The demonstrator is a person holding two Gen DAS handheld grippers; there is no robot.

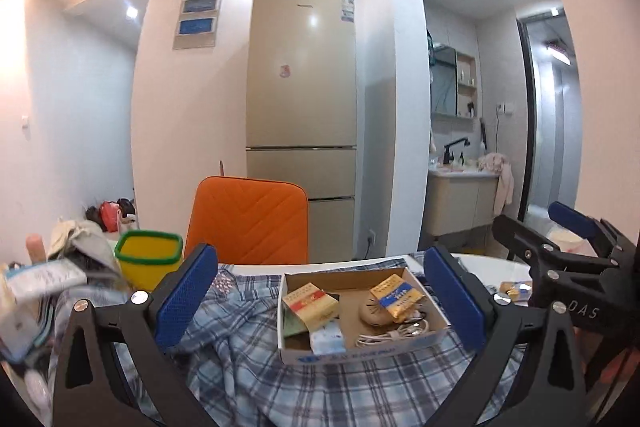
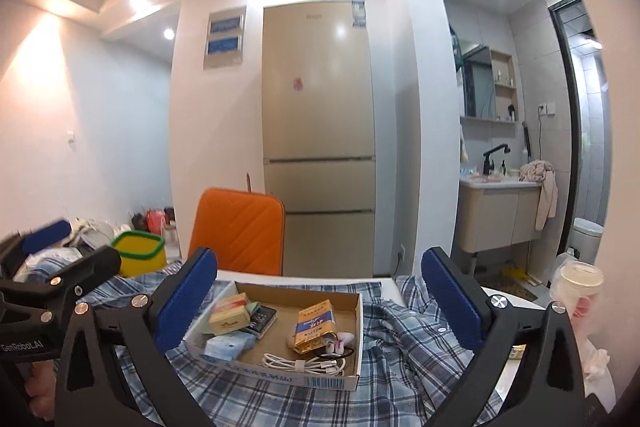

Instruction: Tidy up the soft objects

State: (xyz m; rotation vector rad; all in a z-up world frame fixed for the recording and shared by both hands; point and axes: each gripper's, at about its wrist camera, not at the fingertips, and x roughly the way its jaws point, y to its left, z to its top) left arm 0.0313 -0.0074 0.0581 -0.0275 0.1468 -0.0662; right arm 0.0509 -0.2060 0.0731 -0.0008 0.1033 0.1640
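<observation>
Big beige fridge (image 1: pixel 301 95) fills the back wall, and an orange chair (image 1: pixel 248 223) stands right in front of it, pushed up to the far edge of the white counter (image 2: pixel 320 279). Spread across that counter is the blue plaid shirt (image 1: pixel 240 347), rumpled, covering most of the surface. Sitting squarely on top of the shirt is a shallow cardboard box (image 2: pixel 356 331), pinning the cloth down; inside it lie small packets and a coiled white cable (image 2: pixel 304 363). Off to the left, a yellow bin with a green rim (image 1: pixel 149 257) stands beside a heap of mixed clutter (image 1: pixel 52 275). At the right edge, a clear plastic cup (image 2: pixel 578 283). Left tongs (image 1: pixel 320 299) hover over the shirt, spread wide, gripping nothing, the box between their blue pads. Right tongs (image 2: pixel 320 303) likewise gape wide and empty, framing the same box.
</observation>
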